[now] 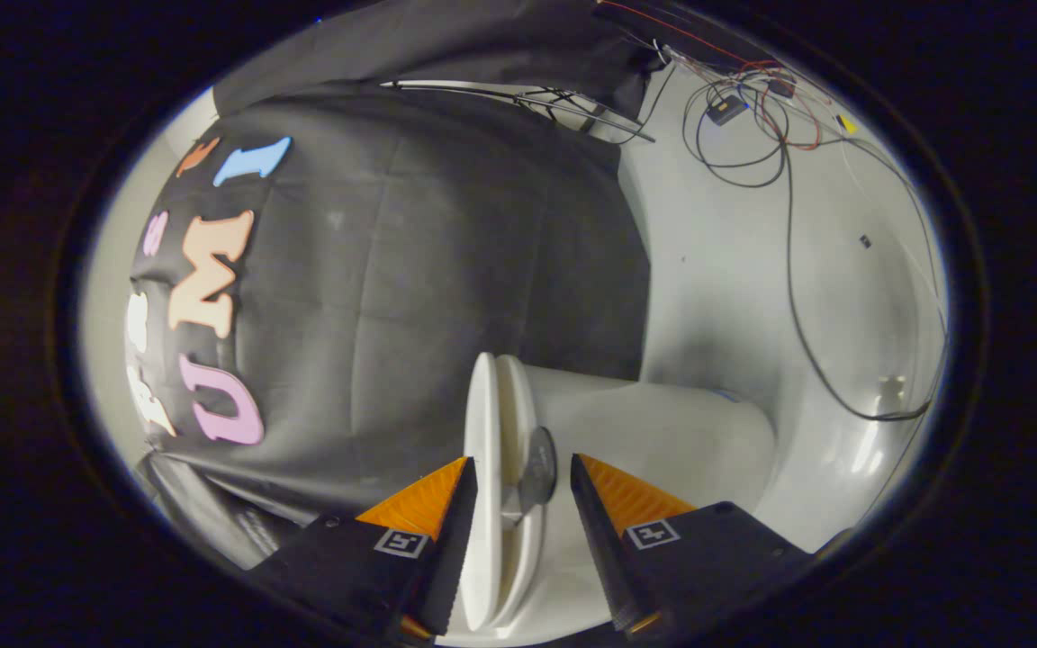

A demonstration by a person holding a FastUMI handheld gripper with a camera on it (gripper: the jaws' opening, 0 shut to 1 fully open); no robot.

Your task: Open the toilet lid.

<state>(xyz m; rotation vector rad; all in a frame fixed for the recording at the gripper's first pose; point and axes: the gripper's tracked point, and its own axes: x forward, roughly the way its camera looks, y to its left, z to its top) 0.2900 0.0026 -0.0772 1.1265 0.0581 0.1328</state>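
Hand-held gripper (518,490) open wide, holding nothing, straddling toilet lid (481,504) edge; closing may catch seat (518,423) too; or slip off.

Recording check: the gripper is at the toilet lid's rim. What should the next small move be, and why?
Probably close the fingers. The gripper stands open with the lid edge-on between its fingers, the left finger beside the lid's outer face, the right finger still apart, near the toilet bowl. A firm pinch seems needed before lifting.
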